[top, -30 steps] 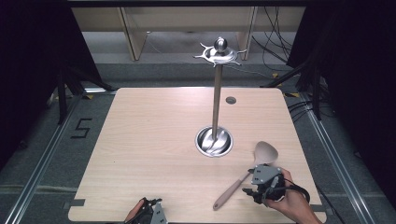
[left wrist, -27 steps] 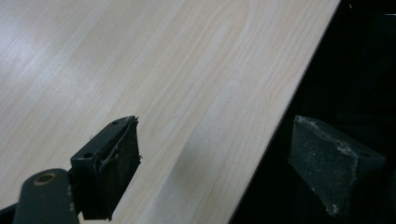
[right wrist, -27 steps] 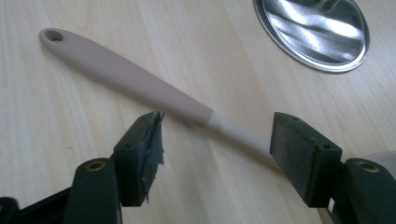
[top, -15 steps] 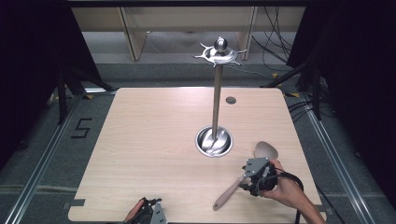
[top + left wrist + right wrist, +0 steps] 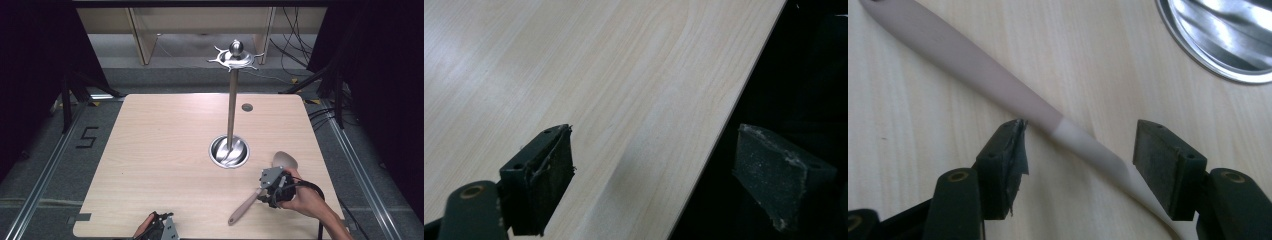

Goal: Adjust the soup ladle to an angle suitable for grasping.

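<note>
Right claw (image 5: 1080,155) agape astride spatula (image 5: 998,85); left claw (image 5: 654,170) agape over table edge (image 5: 724,135).

Tall metal stand (image 5: 231,105) blocks mid-table; the table's (image 5: 150,150) left half lies open.

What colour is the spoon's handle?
Dusty pink-brown, paler towards the bowl; the spoon shows best in the right gripper view.

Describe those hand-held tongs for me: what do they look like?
Each of the tongs has two black, blocky jaws with screw holes and worn, scuffed dark pads. The right tongs carry a grey three-cornered plate on top and trail a black cable. The left tongs look black with a grey plate too. No sleeves are visible.
</note>
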